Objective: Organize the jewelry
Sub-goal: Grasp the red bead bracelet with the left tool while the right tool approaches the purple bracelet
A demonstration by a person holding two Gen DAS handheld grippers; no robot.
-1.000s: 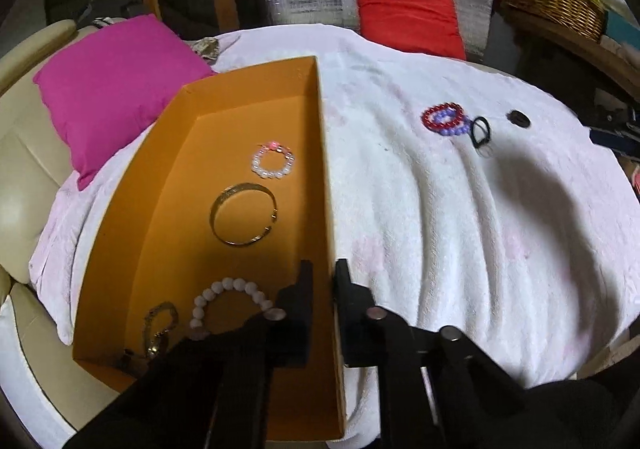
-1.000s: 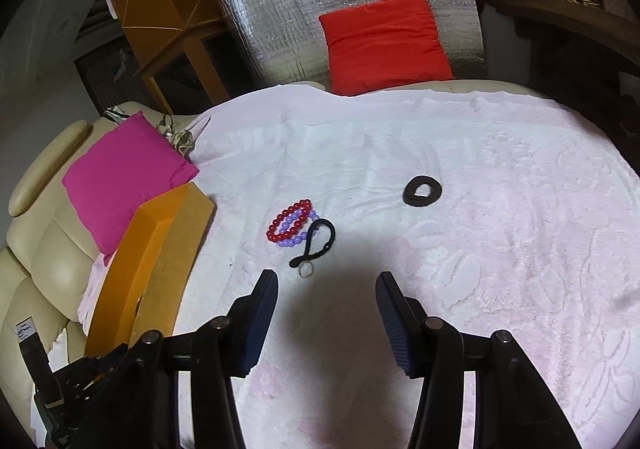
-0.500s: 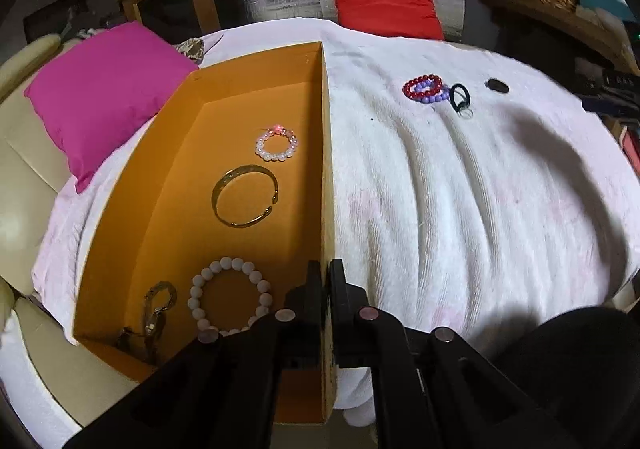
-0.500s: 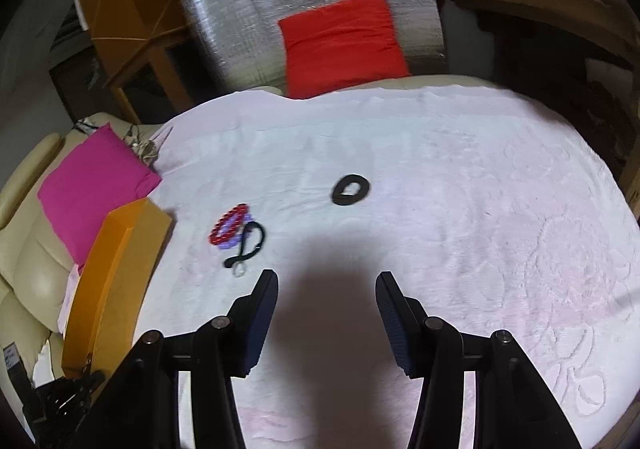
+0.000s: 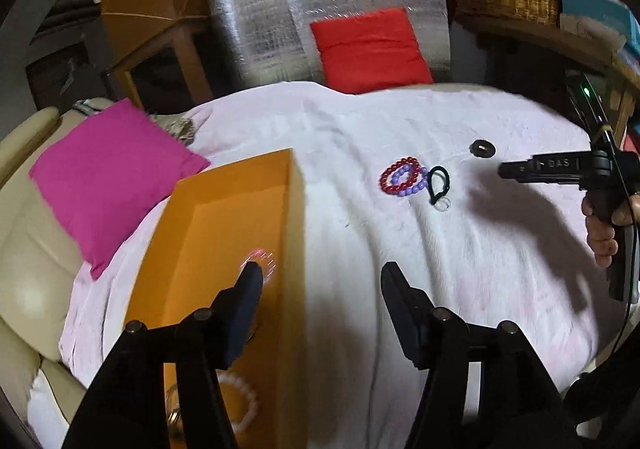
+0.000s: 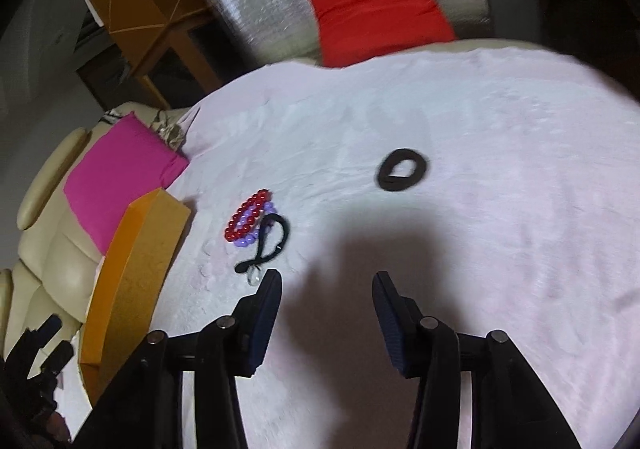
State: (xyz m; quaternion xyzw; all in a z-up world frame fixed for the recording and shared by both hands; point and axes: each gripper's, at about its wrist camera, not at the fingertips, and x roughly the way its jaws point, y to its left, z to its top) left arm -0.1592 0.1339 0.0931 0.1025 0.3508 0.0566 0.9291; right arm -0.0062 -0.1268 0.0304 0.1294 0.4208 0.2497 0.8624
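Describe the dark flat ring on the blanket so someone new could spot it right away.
Start at the orange box on the pale pink blanket, then move right past the red and purple bead bracelets and black cord loop. Farther right, lying alone, is the dark flat ring: one solid band, no beads.

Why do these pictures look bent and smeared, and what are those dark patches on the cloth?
Both views are fisheye, bending edges. Left wrist view: the box is motion-blurred; the right gripper casts a shadow. Right wrist view: the black ring is smeared, with gripper shadow below it on the cloth.
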